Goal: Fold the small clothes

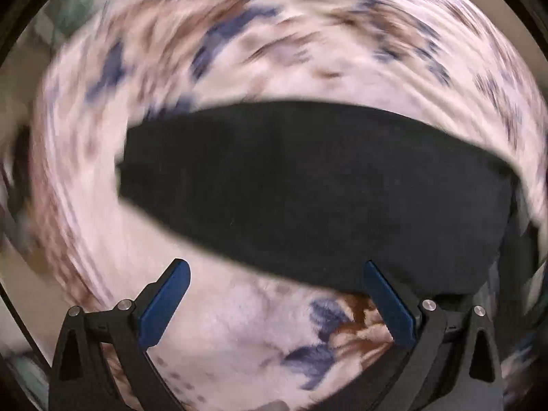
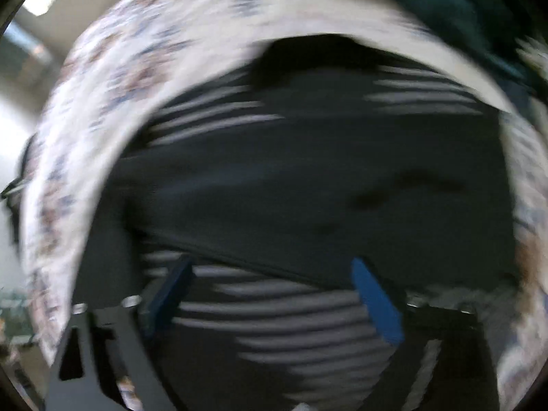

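A black garment lies on a white floral blanket in the left wrist view. My left gripper is open just at its near edge, and its right finger touches the cloth. In the right wrist view the same dark garment shows grey stripes and fills the middle, blurred by motion. My right gripper is open right above the striped part, with nothing between its blue pads.
The floral blanket surrounds the garment on all sides. A dark green cloth lies at the far right top. Room background shows at the left edge beyond the blanket.
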`<state>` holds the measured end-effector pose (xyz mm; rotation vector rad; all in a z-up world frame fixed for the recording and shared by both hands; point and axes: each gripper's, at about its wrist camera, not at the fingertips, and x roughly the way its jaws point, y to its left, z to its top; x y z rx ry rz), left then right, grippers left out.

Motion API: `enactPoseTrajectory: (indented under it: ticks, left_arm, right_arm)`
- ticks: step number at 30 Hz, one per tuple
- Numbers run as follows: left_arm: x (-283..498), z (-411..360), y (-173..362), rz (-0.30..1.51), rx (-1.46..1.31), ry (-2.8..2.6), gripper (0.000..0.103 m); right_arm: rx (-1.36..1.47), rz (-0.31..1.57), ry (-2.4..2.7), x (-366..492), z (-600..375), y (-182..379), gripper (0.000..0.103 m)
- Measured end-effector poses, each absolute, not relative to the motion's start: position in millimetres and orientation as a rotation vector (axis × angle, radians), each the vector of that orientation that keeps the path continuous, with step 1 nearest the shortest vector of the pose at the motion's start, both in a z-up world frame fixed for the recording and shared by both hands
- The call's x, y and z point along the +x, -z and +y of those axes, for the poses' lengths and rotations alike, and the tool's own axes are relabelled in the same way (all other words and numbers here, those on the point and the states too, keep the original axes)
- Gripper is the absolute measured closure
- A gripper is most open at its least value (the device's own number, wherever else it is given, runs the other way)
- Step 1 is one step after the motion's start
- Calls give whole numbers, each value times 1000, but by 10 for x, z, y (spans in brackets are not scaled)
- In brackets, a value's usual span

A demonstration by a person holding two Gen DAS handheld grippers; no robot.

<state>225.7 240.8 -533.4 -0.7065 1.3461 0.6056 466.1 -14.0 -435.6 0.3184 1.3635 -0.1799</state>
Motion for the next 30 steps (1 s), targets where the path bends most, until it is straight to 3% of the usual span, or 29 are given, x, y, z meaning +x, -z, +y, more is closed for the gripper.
enactPoseTrajectory:
  ticks: [5,7,8,10,11,12,13,22,26,30]
  left_arm:
    - [1817,2957,5640,1150,-1156,-672,2]
    - [1749,3105,5705,1089,-1228,-714,11]
    - [1715,3185,5735,1055,-1271,-739,19]
    - [1657,3340,5765,992,-1304,-821,48]
    - [1642,3411,5774,983,-1303,-873,79]
    - [1634,3451,5778,973,-1301,-897,92]
    - [1647,3493,5762,949,-1293,-898,97]
    - [2707,2775,4676,906,-628,-629,99]
    - [3303,1893,4280,884,-457,-349,99]
    - [3745,751,4248,899,-399,-83,99]
  right_arm:
    - [309,1410,357,4112,-896,4532,2]
    - [355,1437,381,3956,-1056,4695,2]
    - [376,1452,381,3888,-1129,4771,2]
    - [390,1467,373,3823,-1093,4895,2]
    - [396,1468,364,3784,-1106,4927,2]
    - [391,1467,357,3762,-1103,4949,2]
    - [375,1467,352,3740,-1093,4972,2]
    - [42,1470,411,3699,-1194,5140,2]
    - [86,1441,397,3635,-1517,5113,2]
    - [195,1467,398,3541,-1858,5175,2]
